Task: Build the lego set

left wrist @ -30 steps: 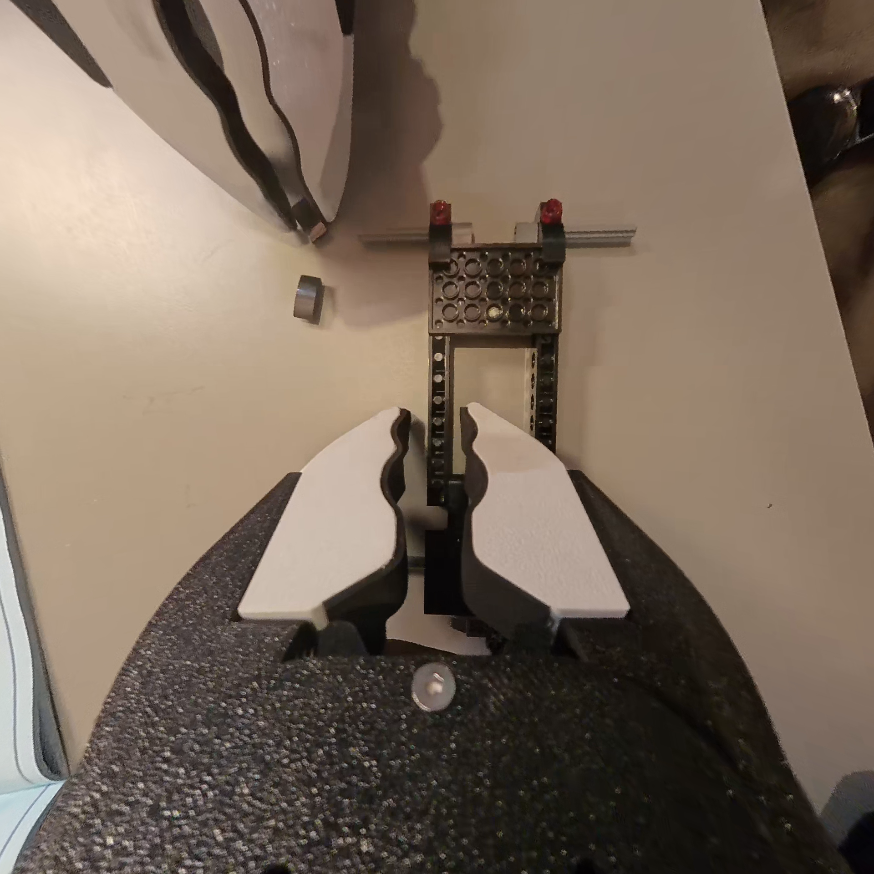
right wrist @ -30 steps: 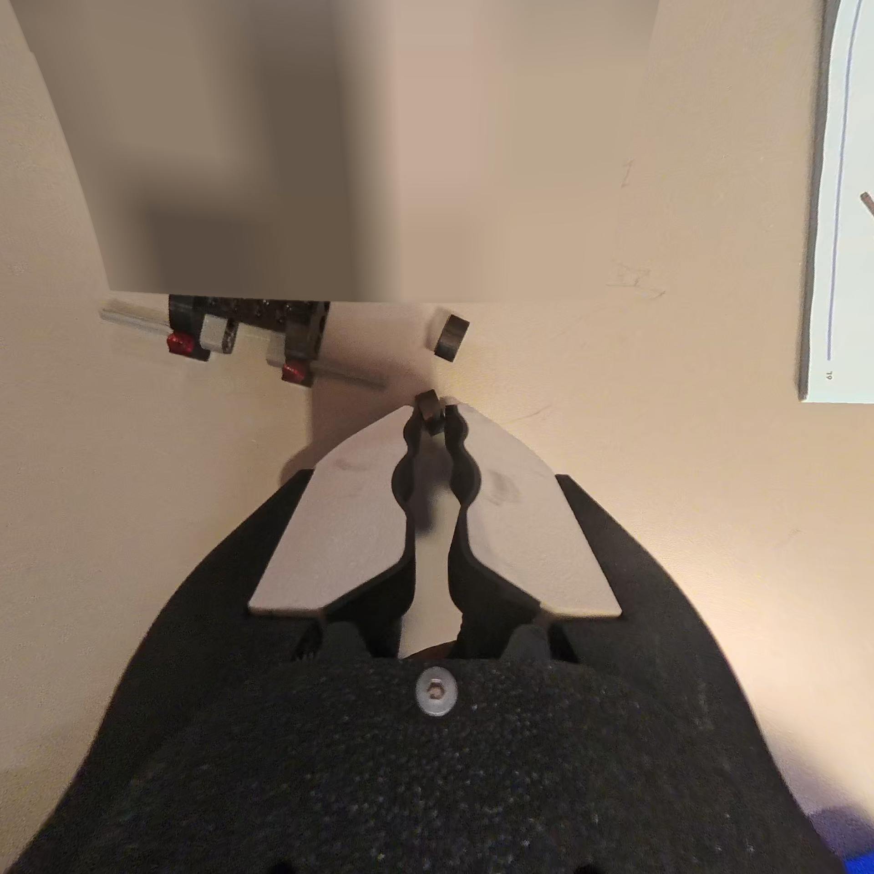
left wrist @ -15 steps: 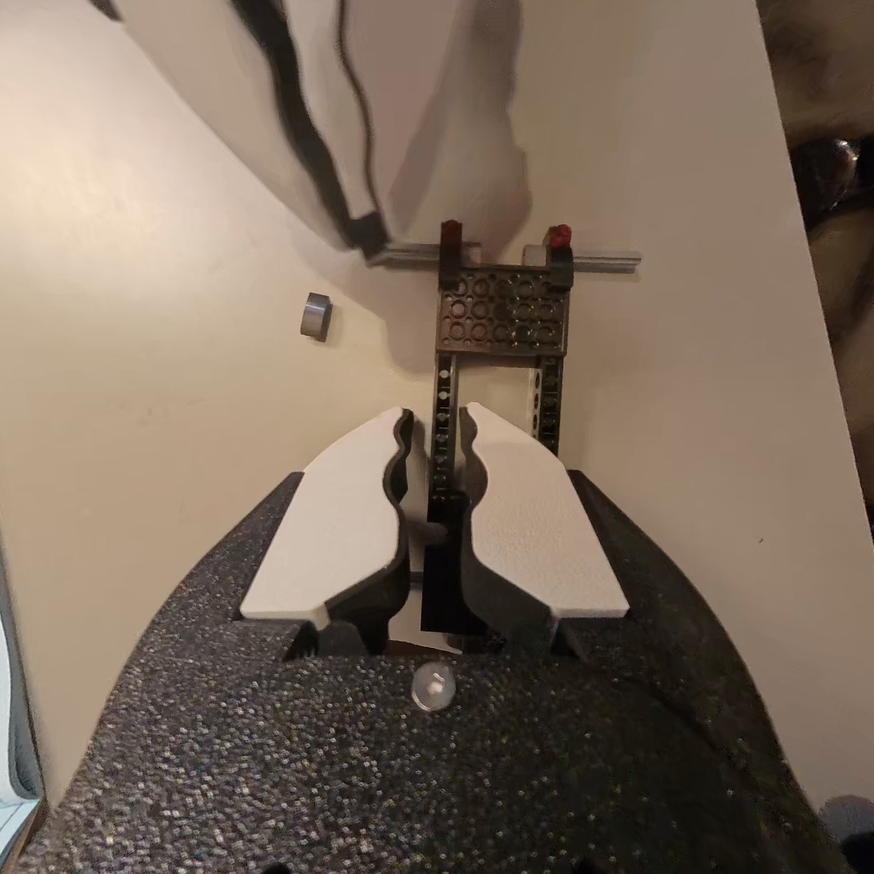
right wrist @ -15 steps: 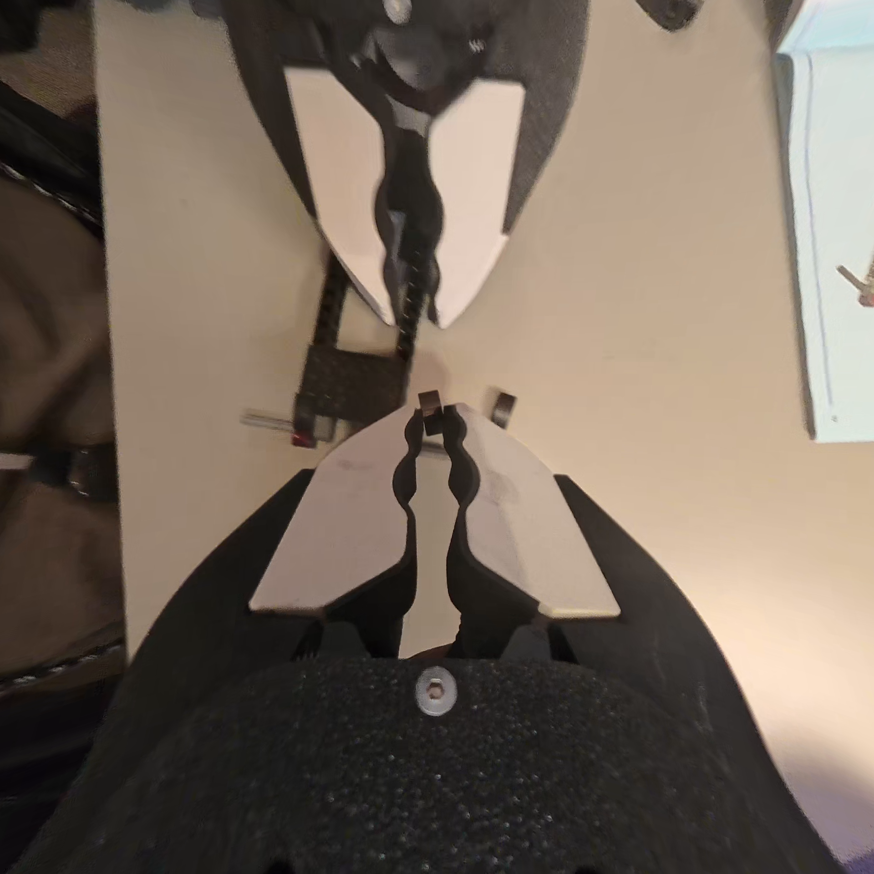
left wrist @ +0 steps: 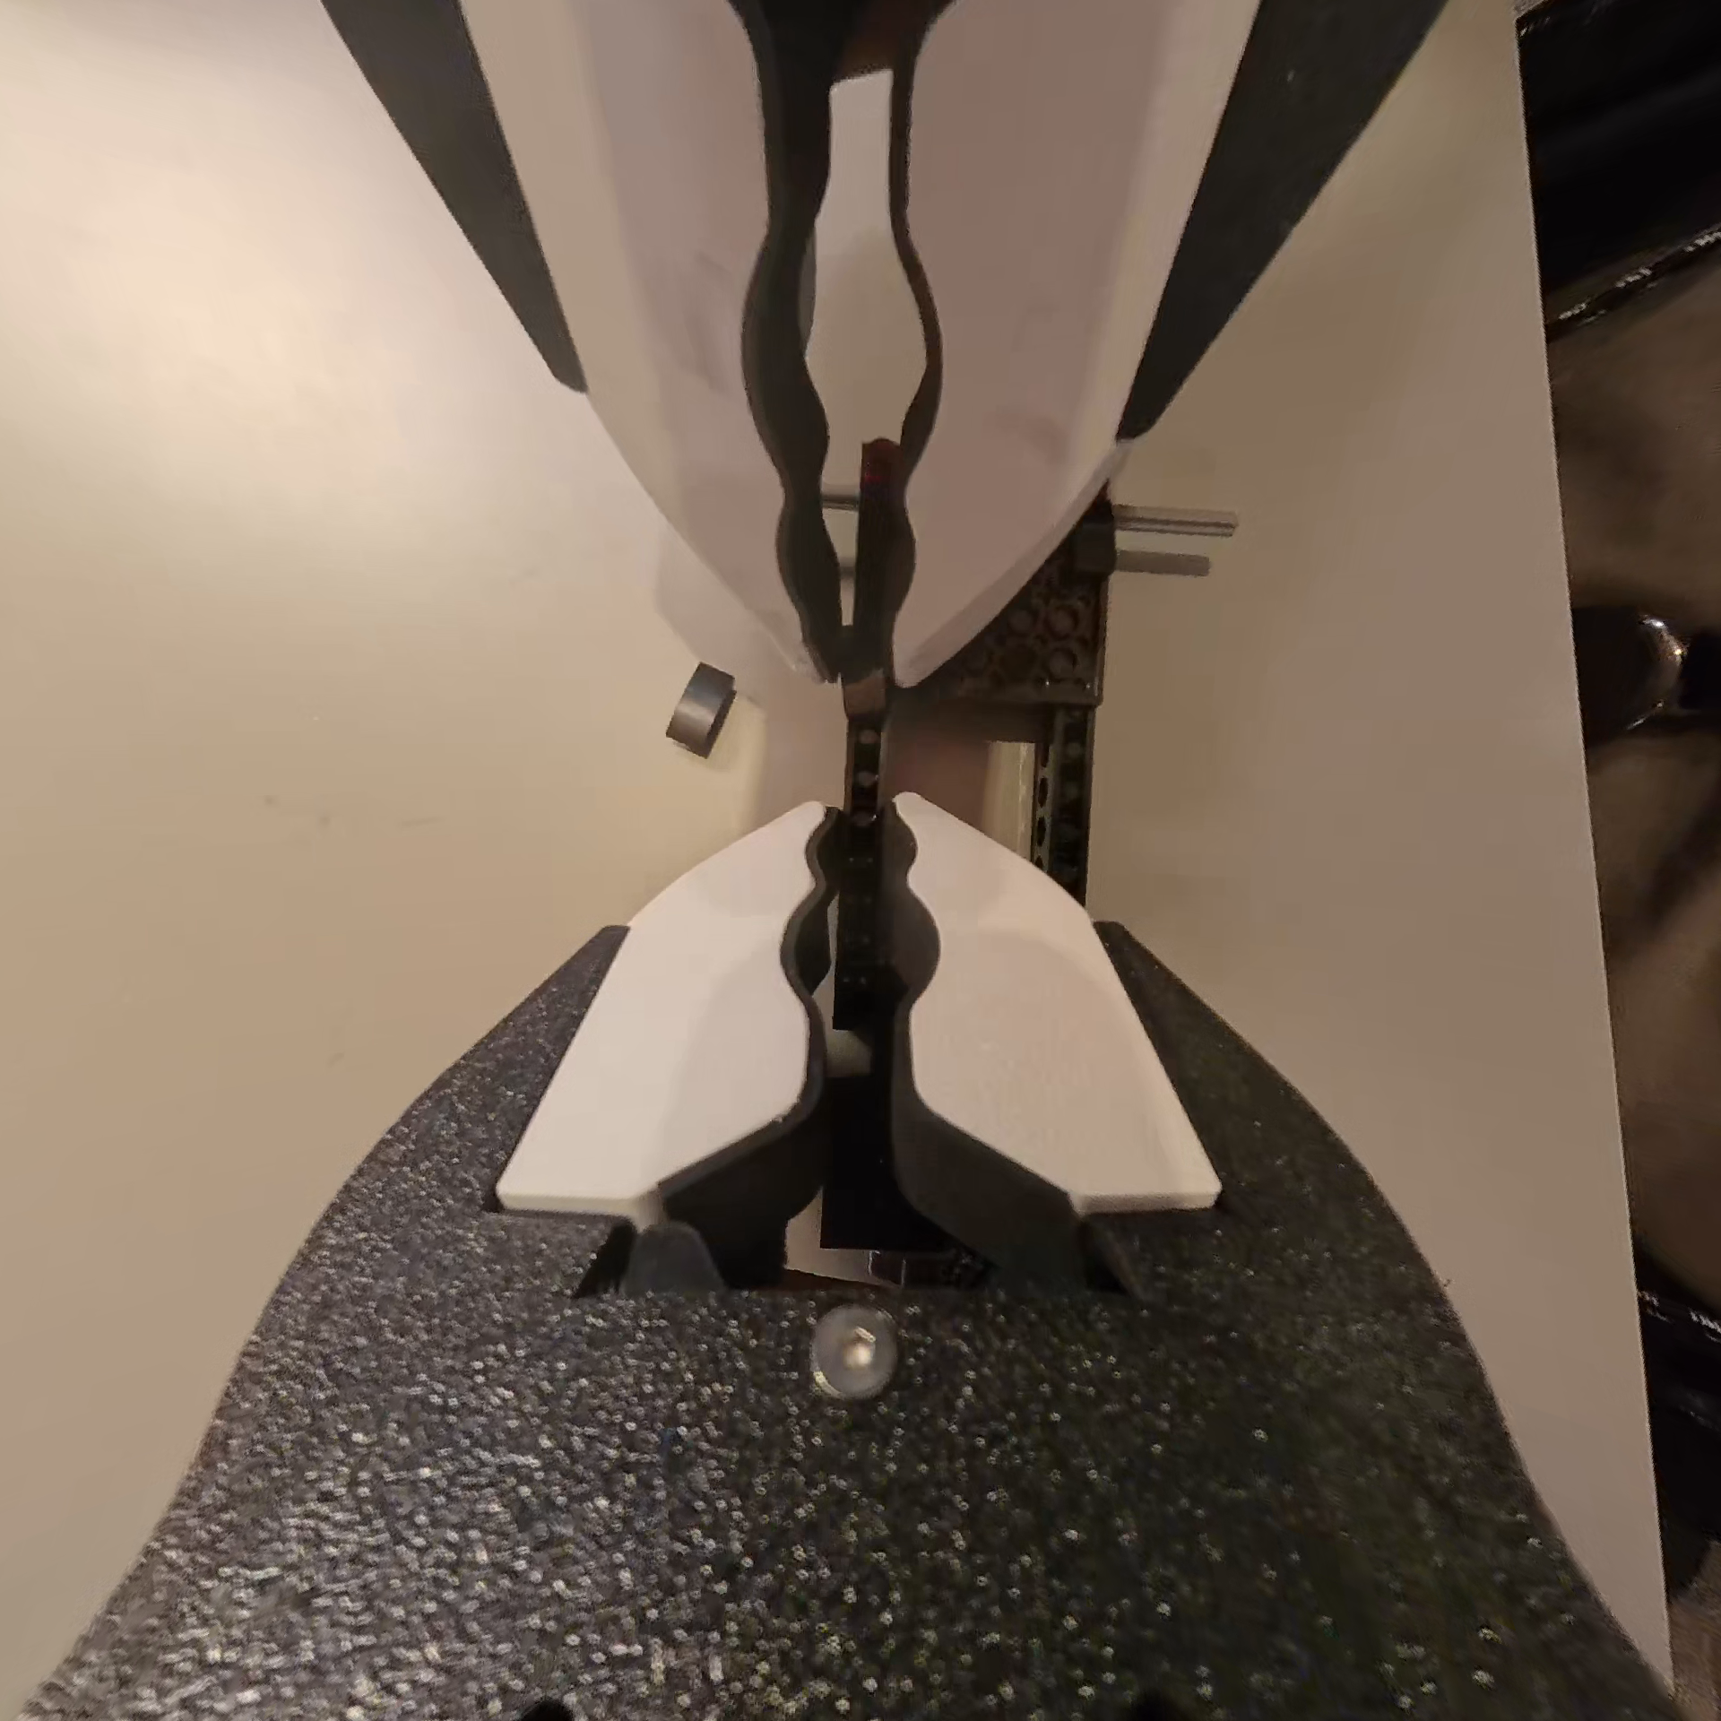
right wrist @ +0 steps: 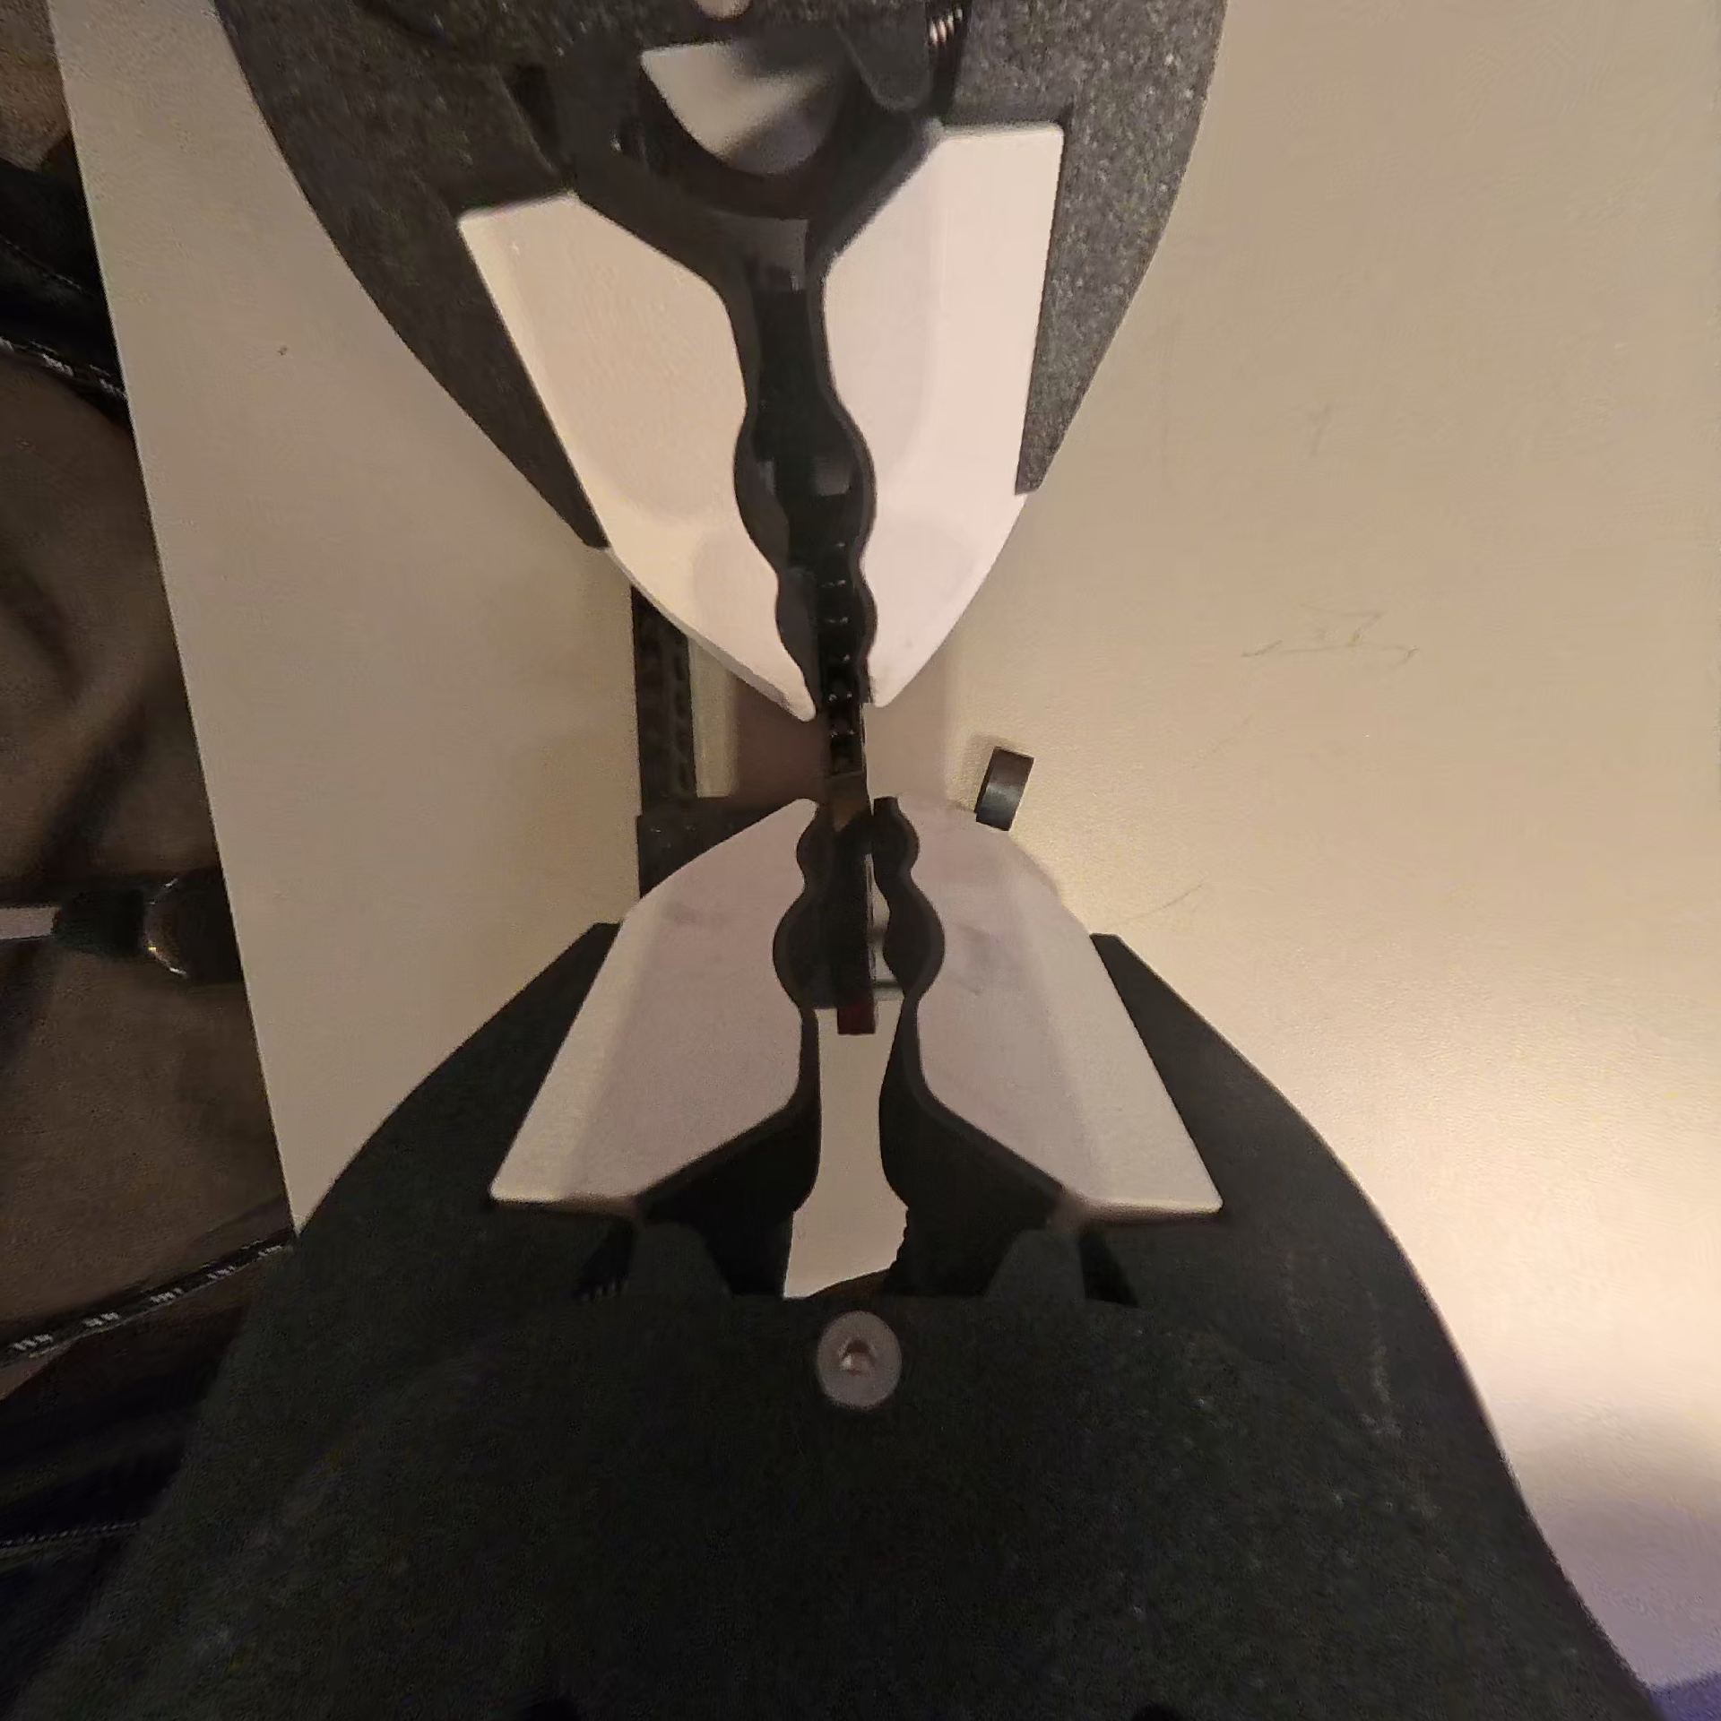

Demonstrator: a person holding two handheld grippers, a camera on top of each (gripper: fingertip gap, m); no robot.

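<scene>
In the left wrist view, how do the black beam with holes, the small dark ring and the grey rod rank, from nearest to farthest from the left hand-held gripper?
1. Black beam with holes: between the fingers of the left hand-held gripper.
2. Small dark ring: on the table, ahead and to the left.
3. Grey rod: farthest, ahead and to the right, past the black studded plate.

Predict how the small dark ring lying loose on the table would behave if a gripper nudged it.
The small dark ring looks round and stands on edge, so it would probably roll or topple. It seems light, and the table looks smooth, so it may skid.
</scene>
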